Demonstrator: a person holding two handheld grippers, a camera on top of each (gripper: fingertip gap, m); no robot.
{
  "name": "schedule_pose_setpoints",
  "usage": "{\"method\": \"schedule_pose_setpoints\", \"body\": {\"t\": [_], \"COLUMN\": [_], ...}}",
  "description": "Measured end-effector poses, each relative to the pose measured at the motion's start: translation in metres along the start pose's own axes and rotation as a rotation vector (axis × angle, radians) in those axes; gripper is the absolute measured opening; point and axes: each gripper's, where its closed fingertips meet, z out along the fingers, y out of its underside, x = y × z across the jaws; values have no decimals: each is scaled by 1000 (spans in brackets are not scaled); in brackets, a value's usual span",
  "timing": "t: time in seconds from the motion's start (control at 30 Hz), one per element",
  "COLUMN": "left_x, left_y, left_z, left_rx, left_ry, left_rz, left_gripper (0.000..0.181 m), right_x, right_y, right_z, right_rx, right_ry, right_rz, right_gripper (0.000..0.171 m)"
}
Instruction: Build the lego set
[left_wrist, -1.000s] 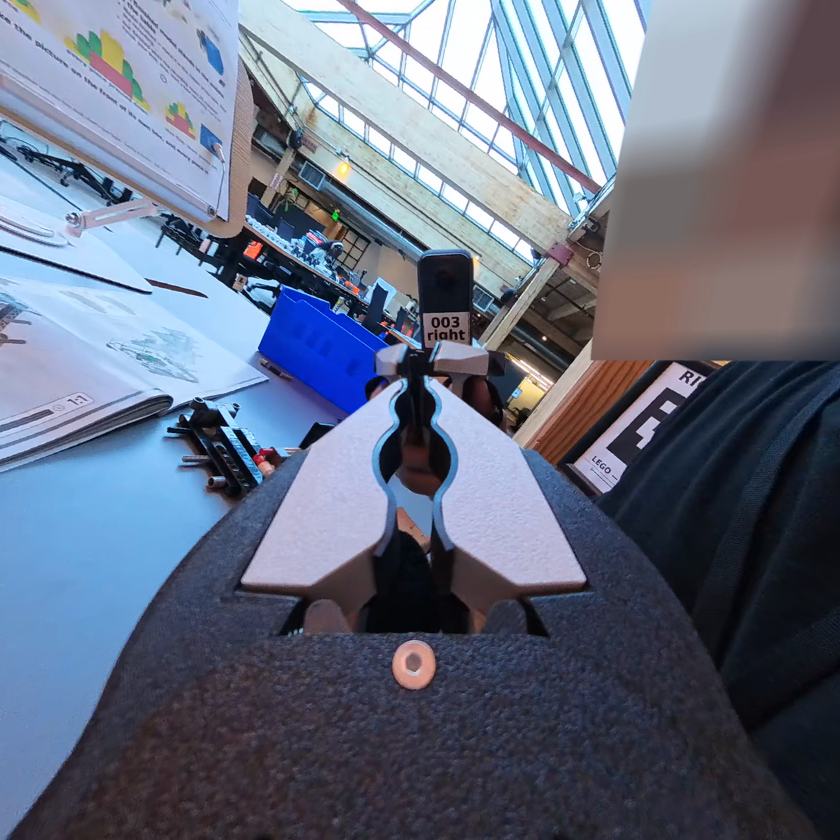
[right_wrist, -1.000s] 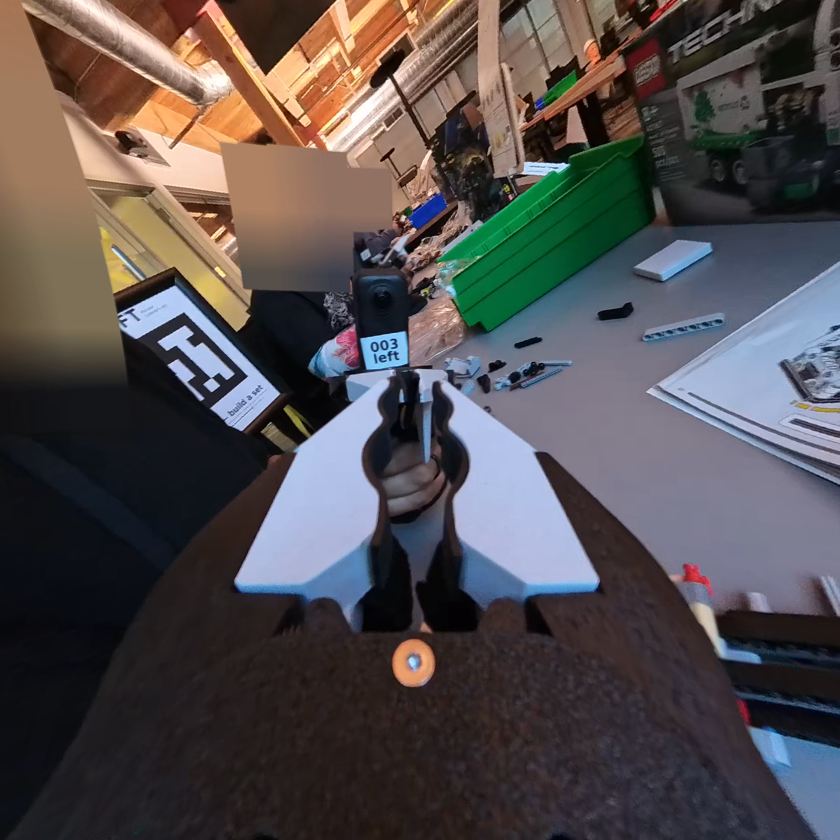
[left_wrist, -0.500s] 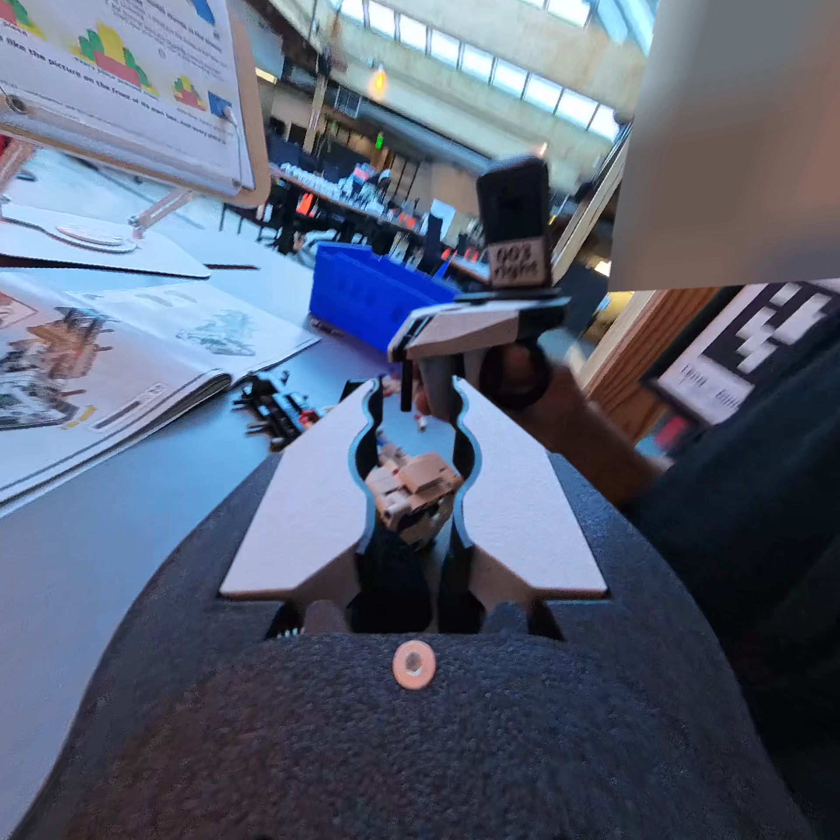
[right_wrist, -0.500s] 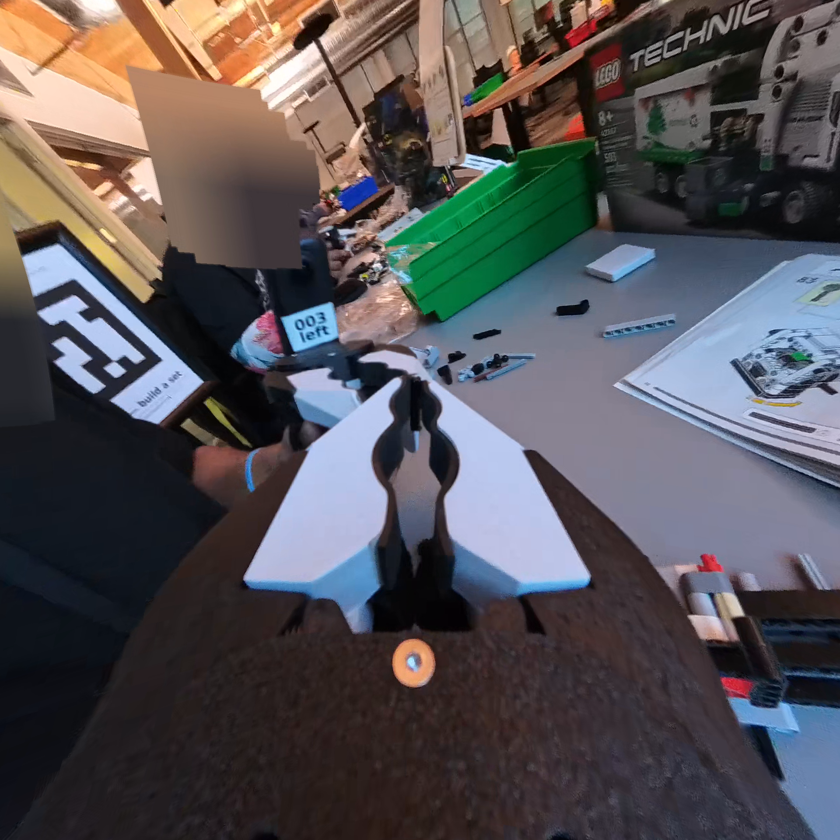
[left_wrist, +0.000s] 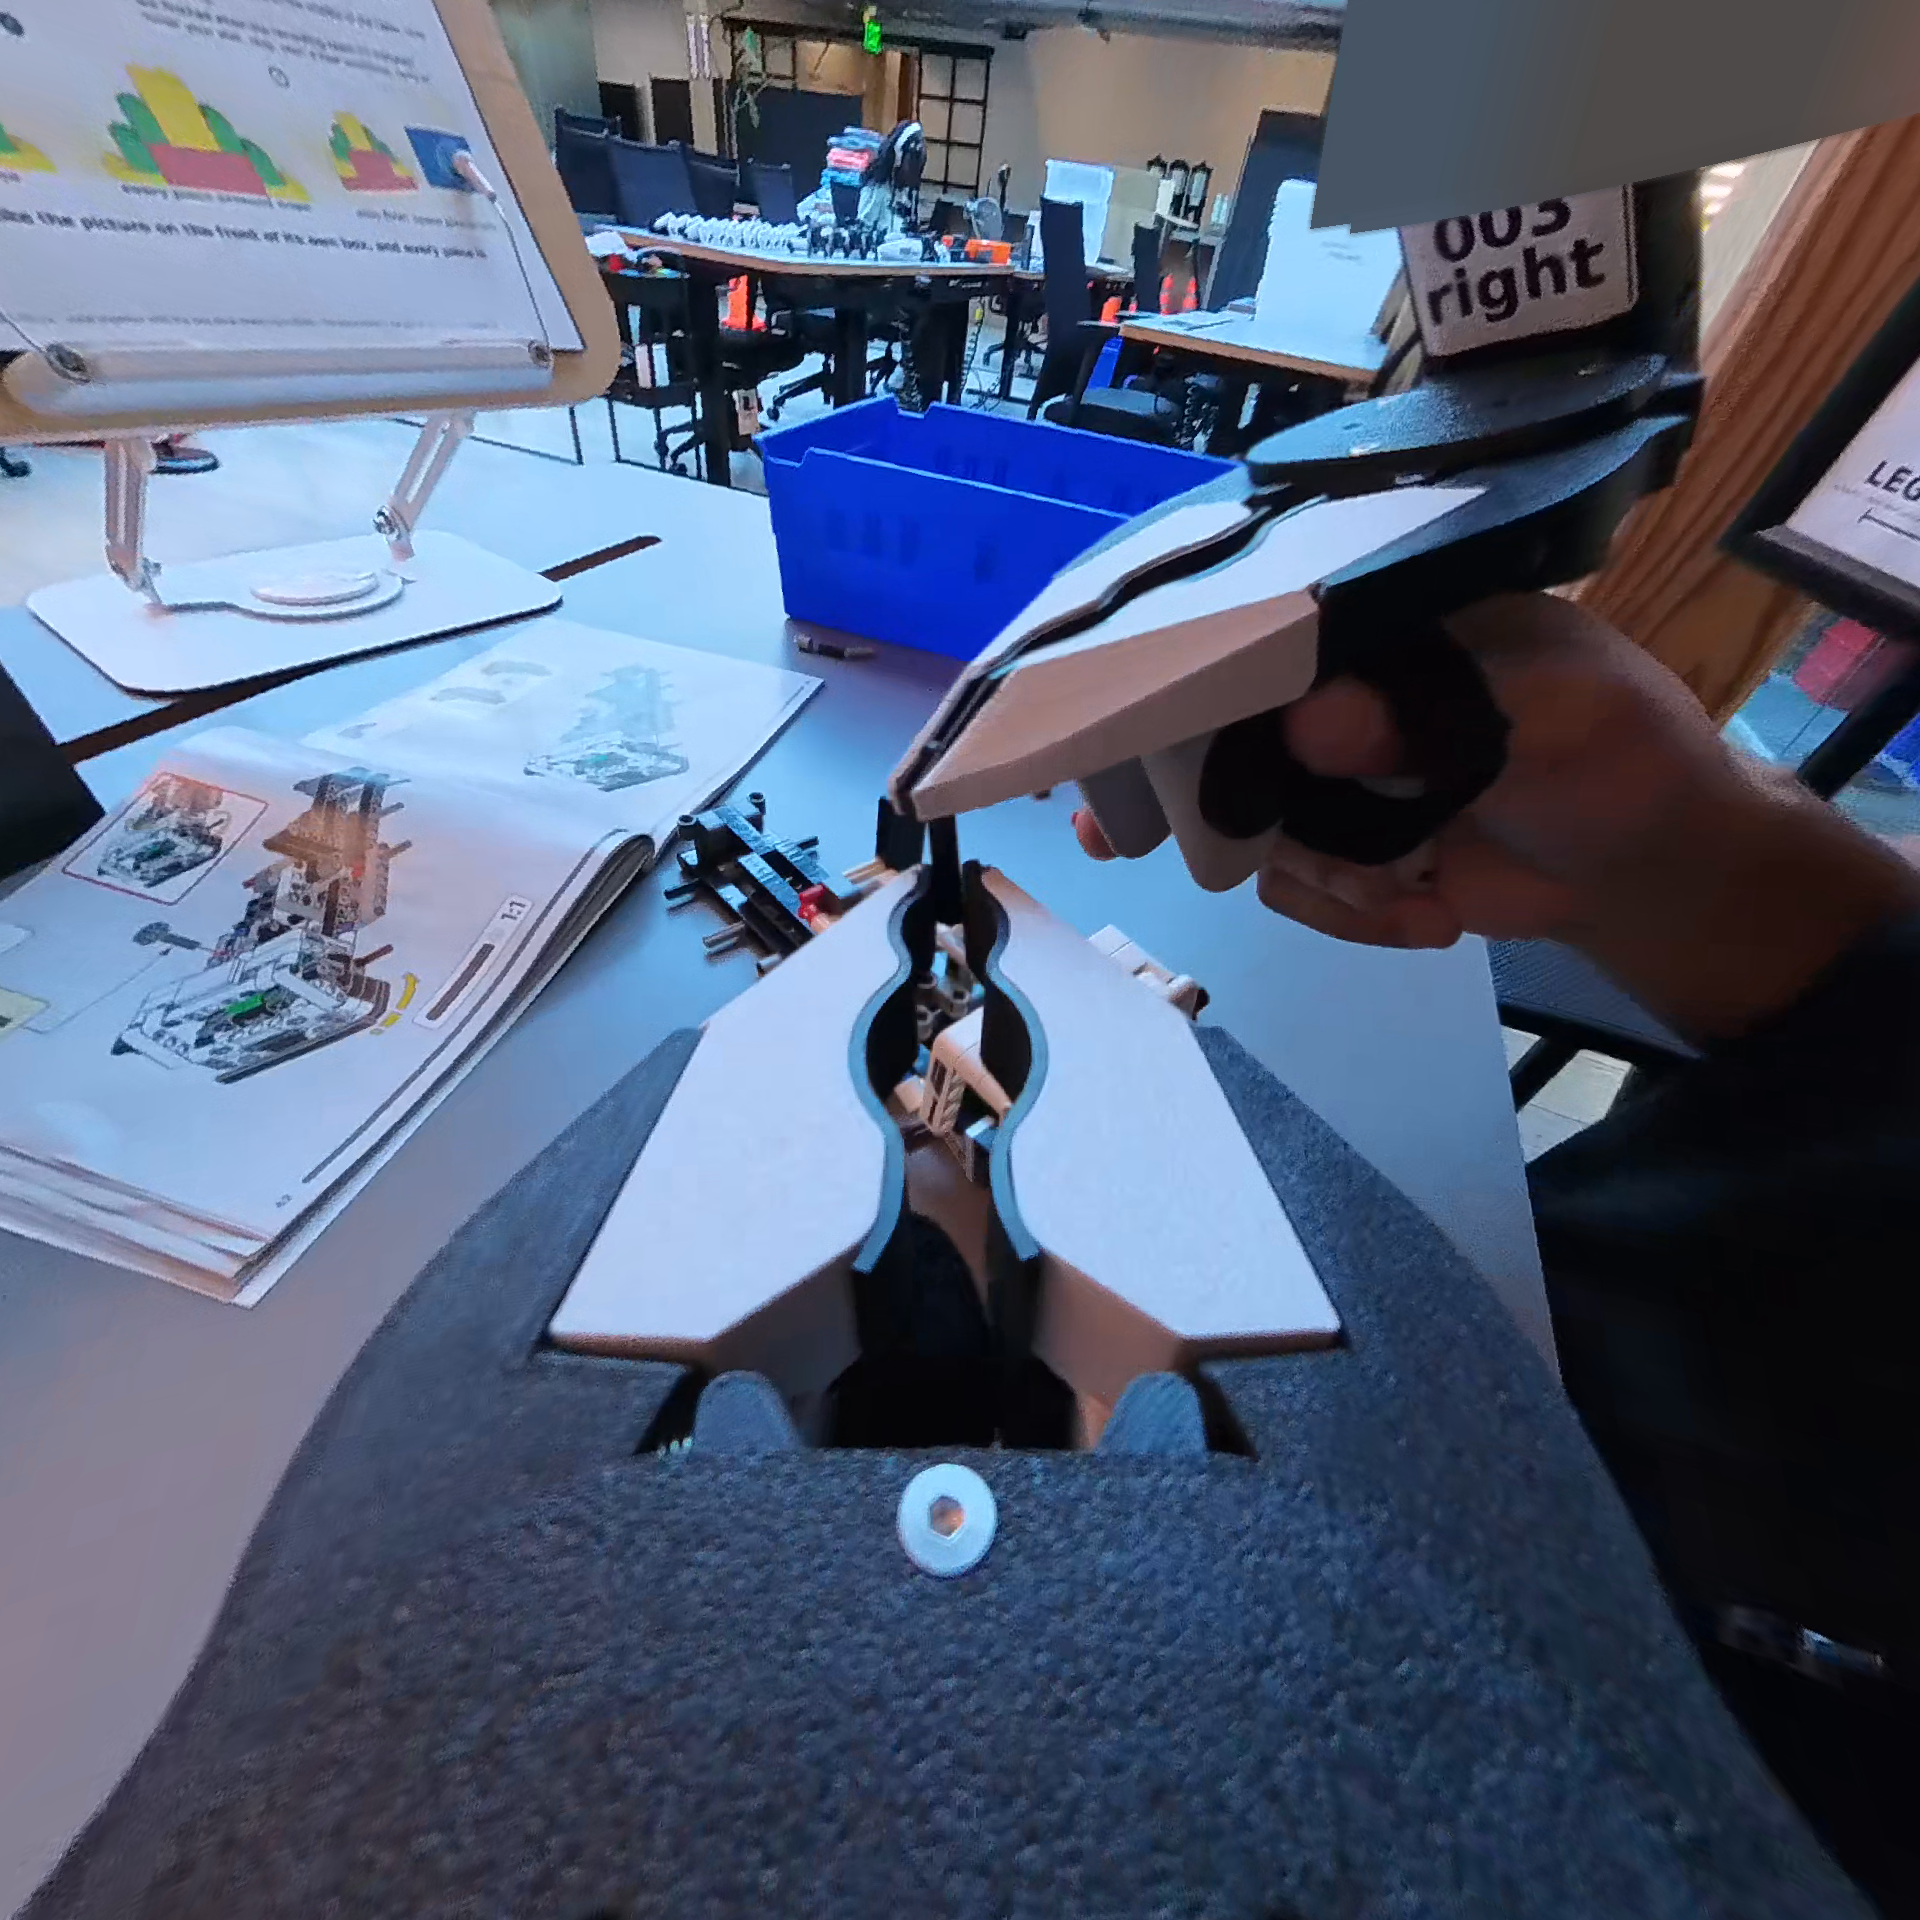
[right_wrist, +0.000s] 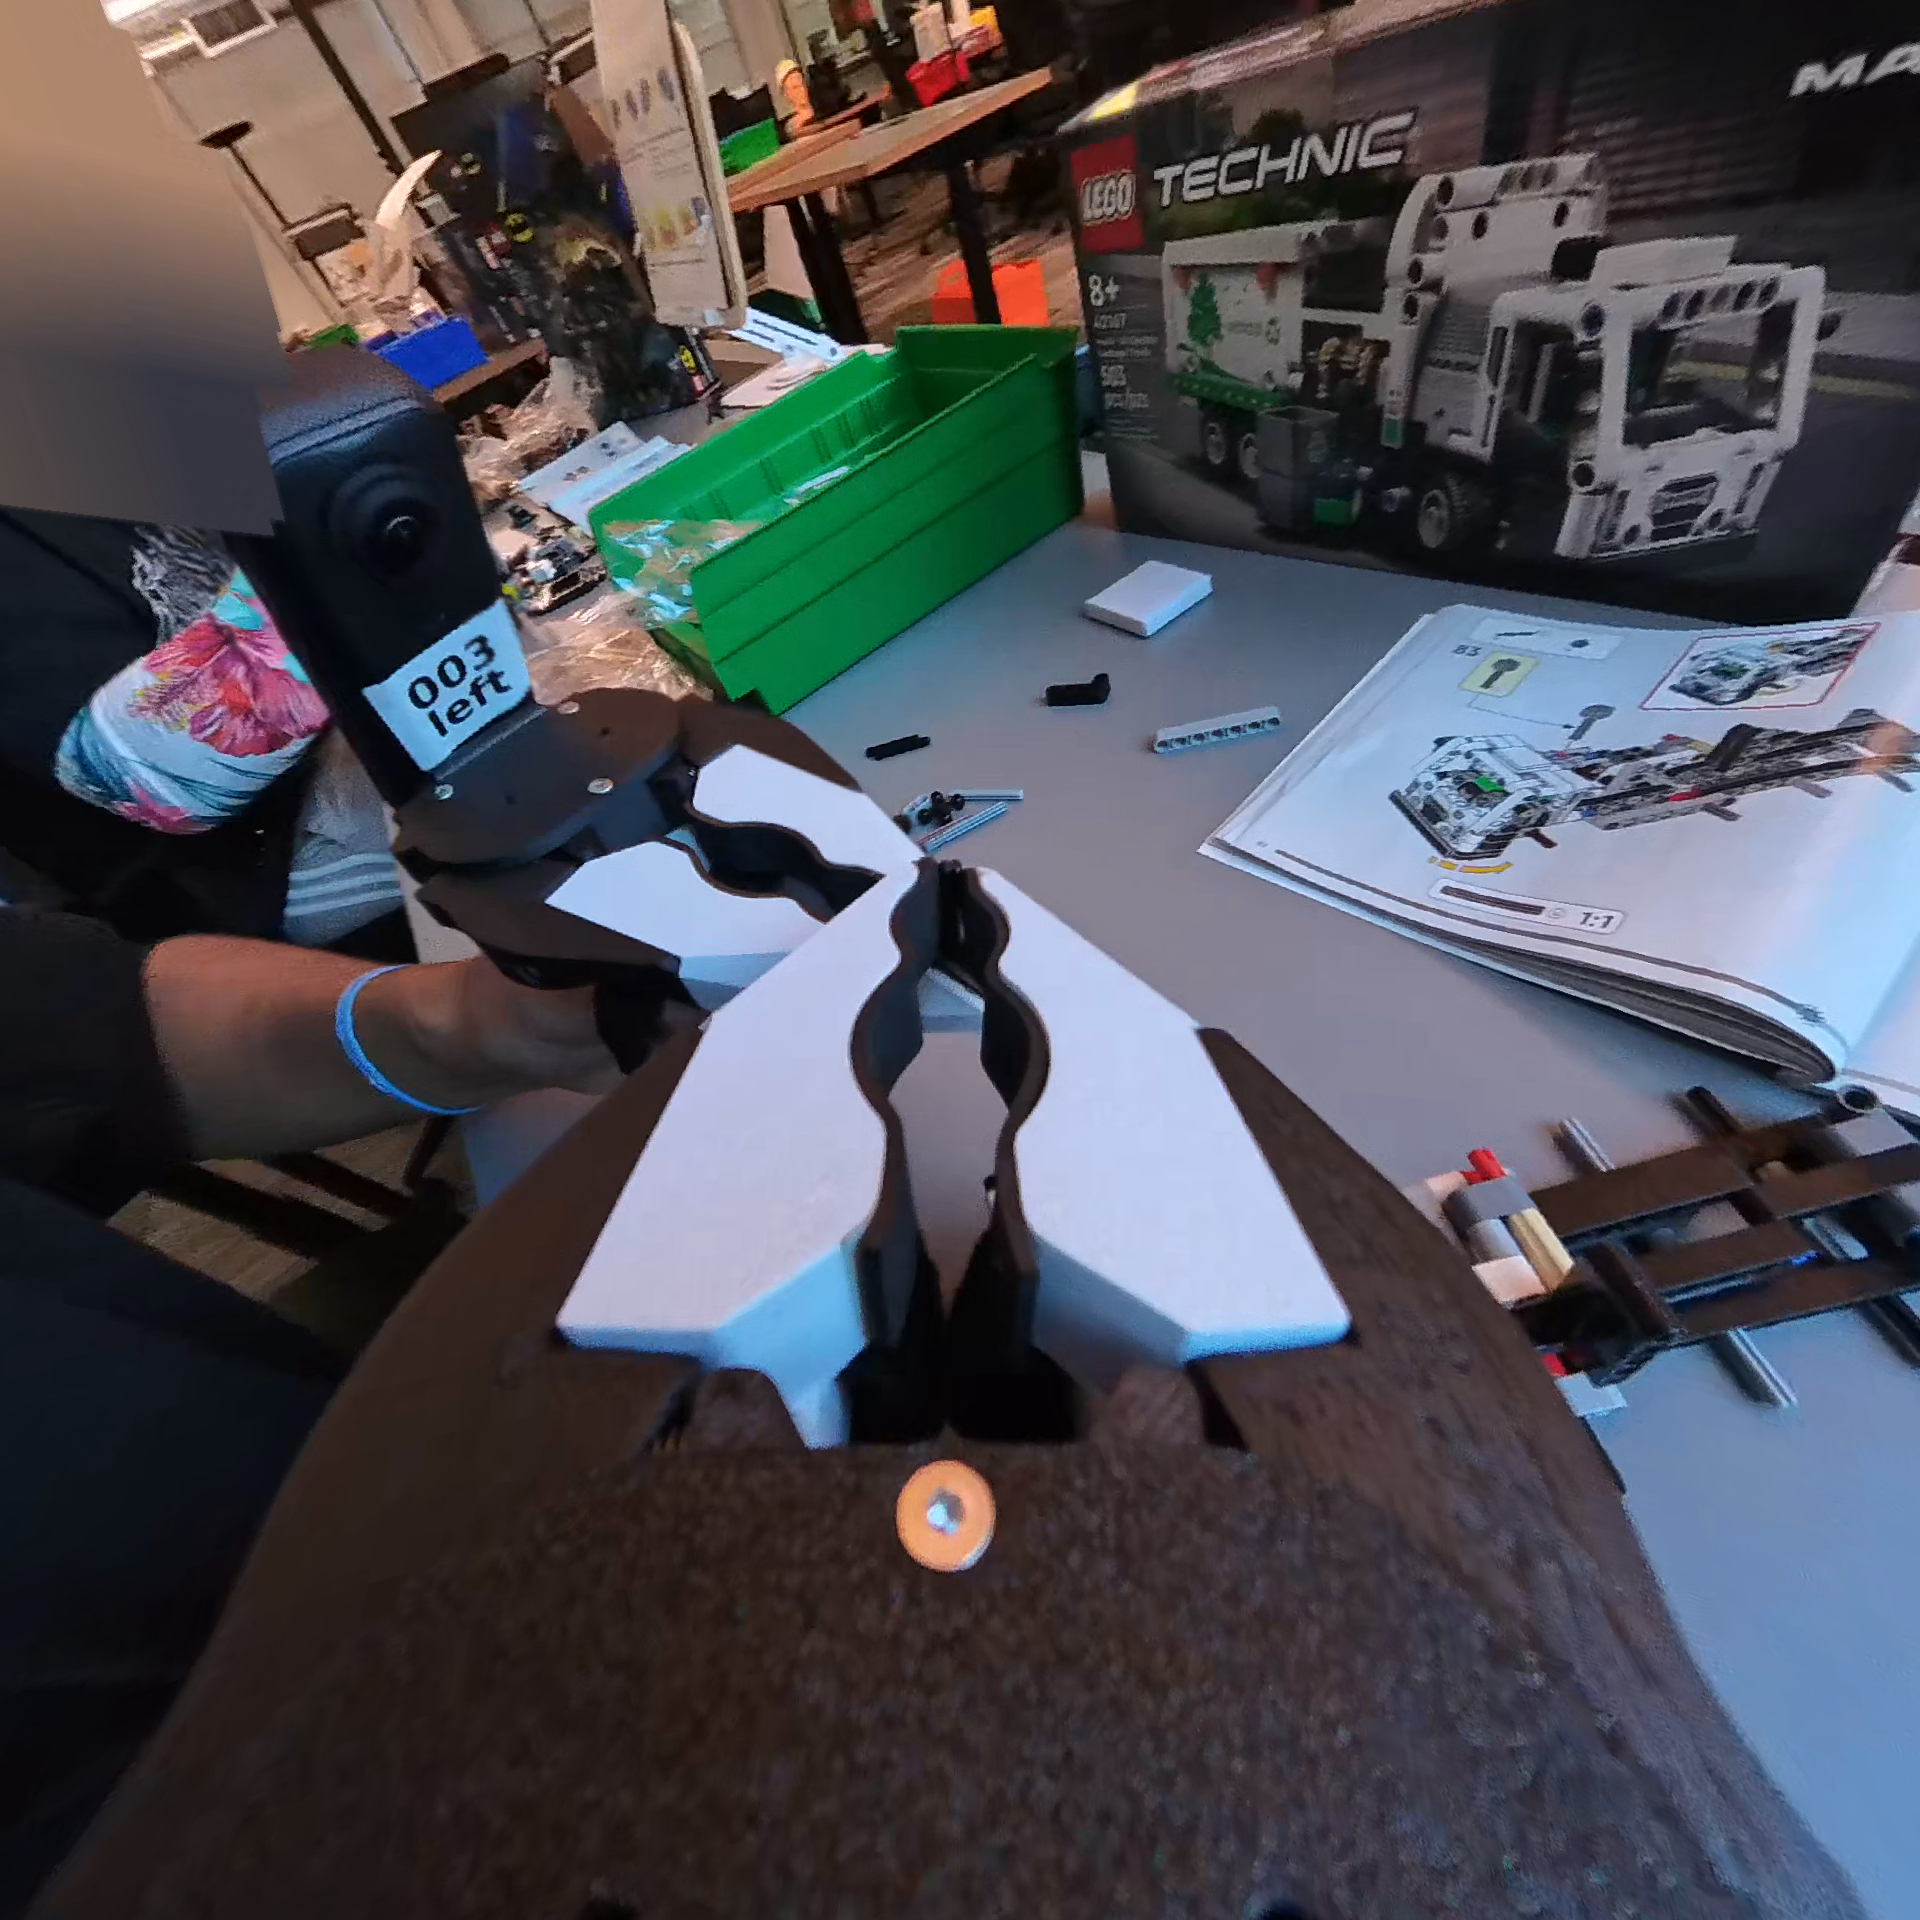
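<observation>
My left gripper (left_wrist: 948, 896) has its jaws a little apart around a tan and white Lego assembly (left_wrist: 954, 1075), most of which the fingers hide. A tan part of the assembly (left_wrist: 1143, 961) sticks out past the right finger. My right gripper (left_wrist: 902, 808) comes in from the upper right, shut on a thin black piece (left_wrist: 943, 854) that points down into the left gripper's tips. In the right wrist view the right gripper (right_wrist: 943, 881) is shut at its tips. The left gripper (right_wrist: 883, 868) meets it there from the left.
An open instruction booklet (left_wrist: 312, 935) (right_wrist: 1558, 831) lies on the grey table. A black frame assembly (left_wrist: 764, 878) (right_wrist: 1714, 1236) lies beside it. A blue bin (left_wrist: 935, 540), a green bin (right_wrist: 862, 540), the set's box (right_wrist: 1455, 312), a sheet stand (left_wrist: 260, 208) and loose parts (right_wrist: 1216, 732) stand farther off. Left and right tips are no more than a few centimetres apart.
Both grippers have tilted down from facing each other in the air toward the table. The right gripper has come in close above the left gripper's tips with the black piece.
</observation>
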Motion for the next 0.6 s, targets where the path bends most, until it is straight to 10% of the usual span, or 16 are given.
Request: {"method": "schedule_pose_setpoints", "body": {"t": [0.6], "left_x": [5], "left_y": [0], "left_z": [-8], "left_rx": [41], "left_ry": [83], "left_rz": [131], "left_gripper": [1], "right_x": [-10], "right_y": [6], "right_z": [-1], "right_rx": [9], "right_ry": [116], "right_rz": [-55], "right_gripper": [4]}}
